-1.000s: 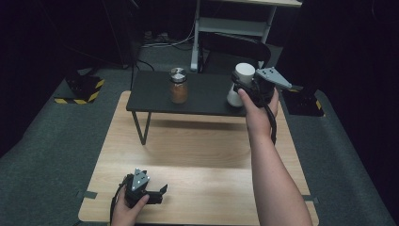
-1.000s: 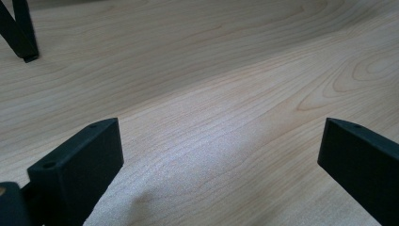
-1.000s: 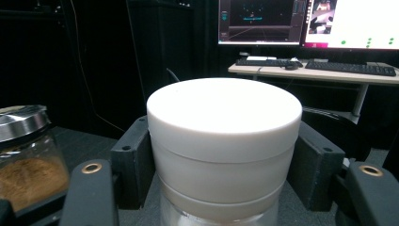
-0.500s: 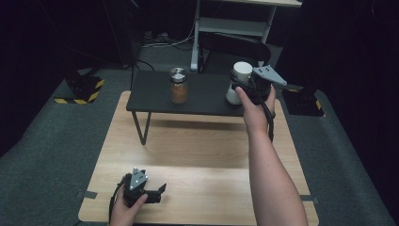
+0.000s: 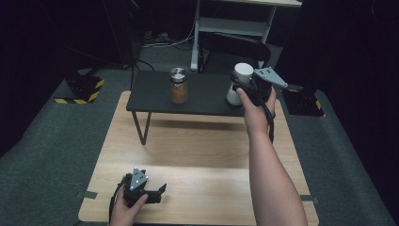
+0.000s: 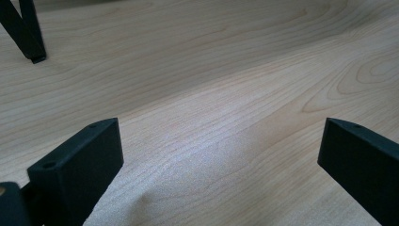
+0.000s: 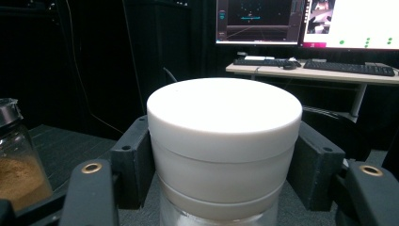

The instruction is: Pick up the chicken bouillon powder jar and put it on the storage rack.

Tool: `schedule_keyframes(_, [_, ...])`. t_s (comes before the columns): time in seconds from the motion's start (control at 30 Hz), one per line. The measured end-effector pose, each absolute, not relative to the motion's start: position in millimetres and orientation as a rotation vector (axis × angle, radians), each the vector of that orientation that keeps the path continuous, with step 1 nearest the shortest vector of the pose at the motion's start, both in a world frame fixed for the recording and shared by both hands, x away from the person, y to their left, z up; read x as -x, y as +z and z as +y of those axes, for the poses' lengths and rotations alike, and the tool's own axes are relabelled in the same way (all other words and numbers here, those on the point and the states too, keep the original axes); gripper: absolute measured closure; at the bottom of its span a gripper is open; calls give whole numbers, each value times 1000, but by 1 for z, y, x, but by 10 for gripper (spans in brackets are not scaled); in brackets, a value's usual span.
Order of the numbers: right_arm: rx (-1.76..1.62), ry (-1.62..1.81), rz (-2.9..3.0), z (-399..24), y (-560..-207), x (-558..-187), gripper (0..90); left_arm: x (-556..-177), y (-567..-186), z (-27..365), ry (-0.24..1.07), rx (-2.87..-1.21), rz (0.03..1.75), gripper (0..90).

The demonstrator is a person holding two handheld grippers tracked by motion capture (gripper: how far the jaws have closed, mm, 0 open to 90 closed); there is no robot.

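Observation:
A jar with a white lid (image 5: 243,70) stands on the right end of a low black table (image 5: 207,96). My right gripper (image 5: 245,81) is at its lid, reaching in from the right. In the right gripper view both jaws press against the sides of the white lid (image 7: 225,136), so the gripper (image 7: 225,157) is shut on it. A glass jar of brown powder (image 5: 179,87) with a metal cap stands apart at the table's middle, and its side (image 7: 16,169) sits at the left edge of the right gripper view. My left gripper (image 5: 157,193) rests open on the wooden table (image 5: 202,155) near its front left, nothing between its jaws (image 6: 221,155).
The black table's leg (image 6: 23,30) stands on the wood ahead of the left gripper. A desk with monitors and a keyboard (image 7: 348,66) lies beyond the jar. Grey carpet surrounds the wooden table, with a yellow-black striped block (image 5: 80,92) at the left.
My right hand has edged slightly left at the white-lidded jar. The left gripper has stayed put.

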State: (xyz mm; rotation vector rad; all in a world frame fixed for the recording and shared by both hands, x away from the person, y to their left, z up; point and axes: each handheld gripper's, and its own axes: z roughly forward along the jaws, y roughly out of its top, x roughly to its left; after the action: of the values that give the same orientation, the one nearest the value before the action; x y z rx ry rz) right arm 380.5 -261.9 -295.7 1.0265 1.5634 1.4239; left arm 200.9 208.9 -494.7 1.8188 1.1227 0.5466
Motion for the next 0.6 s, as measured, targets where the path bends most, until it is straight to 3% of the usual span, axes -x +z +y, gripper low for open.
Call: schedule_keyframes(0.6, [-1012,1432,1565,-263,-298,-382,334,-202,-494,209,539,-1826,1125,9])
